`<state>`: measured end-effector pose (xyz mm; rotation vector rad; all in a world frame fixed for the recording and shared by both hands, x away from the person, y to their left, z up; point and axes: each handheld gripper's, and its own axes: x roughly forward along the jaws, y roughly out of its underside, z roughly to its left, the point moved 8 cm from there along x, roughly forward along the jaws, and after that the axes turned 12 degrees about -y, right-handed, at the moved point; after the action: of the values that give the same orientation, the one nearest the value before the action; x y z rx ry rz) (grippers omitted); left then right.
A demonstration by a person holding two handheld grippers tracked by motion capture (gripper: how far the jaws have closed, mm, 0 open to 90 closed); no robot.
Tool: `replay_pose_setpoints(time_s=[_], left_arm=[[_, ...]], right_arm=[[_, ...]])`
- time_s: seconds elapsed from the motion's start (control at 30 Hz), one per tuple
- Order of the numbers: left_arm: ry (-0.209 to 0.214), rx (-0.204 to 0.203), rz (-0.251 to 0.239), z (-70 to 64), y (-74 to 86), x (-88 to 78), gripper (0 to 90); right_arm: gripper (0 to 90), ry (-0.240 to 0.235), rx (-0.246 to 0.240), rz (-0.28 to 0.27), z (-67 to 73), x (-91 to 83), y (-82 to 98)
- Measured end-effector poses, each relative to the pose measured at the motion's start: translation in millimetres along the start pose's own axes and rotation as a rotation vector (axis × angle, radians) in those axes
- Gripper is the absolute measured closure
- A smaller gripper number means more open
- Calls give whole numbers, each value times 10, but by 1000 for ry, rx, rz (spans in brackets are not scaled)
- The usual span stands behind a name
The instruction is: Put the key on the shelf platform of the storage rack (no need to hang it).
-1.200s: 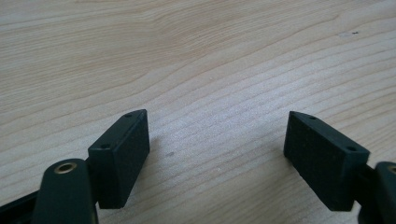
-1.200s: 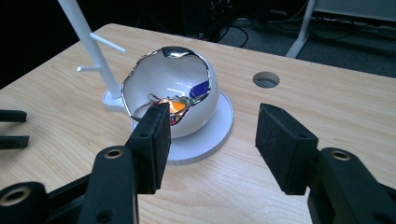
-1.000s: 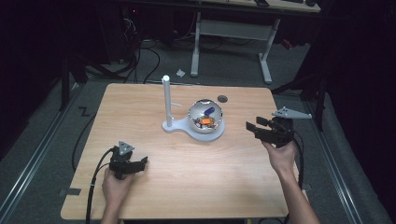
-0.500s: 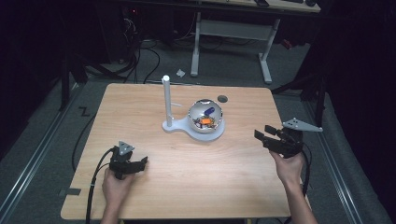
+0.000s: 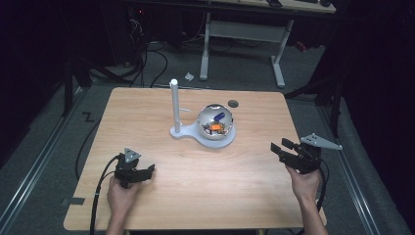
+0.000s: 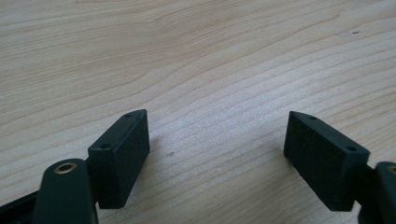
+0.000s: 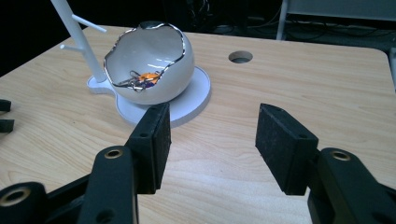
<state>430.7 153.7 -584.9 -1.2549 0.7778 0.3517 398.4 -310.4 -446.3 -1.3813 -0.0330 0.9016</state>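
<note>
A white egg-shaped bowl [image 5: 216,123] with a jagged silver rim sits on a white base [image 5: 195,138] beside a thin white pole [image 5: 173,103] at the table's middle. It holds small orange, blue and metal bits. In the right gripper view the bowl [image 7: 149,70] lies ahead and to the left. My right gripper [image 5: 281,146] hovers open near the table's right edge, nothing between its jaws [image 7: 212,140]. My left gripper [image 5: 147,171] rests open at the front left over bare wood [image 6: 217,154].
The wooden table [image 5: 161,210] has a round cable hole [image 5: 233,103] behind the bowl. The pole carries short side pegs [image 7: 88,21]. Dark floor with cables and a desk frame [image 5: 244,34] lies beyond the far edge.
My right gripper has drifted down and toward the table's near right, away from the bowl, jaws still wide. The left gripper has stayed put.
</note>
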Motion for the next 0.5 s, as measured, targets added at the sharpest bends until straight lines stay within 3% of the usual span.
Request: replay_pose_setpoints(time_s=[0.5], left_arm=[[2,0,1,-1,1,-1,228]], right_arm=[[458,17,13,19,-47,112,258]])
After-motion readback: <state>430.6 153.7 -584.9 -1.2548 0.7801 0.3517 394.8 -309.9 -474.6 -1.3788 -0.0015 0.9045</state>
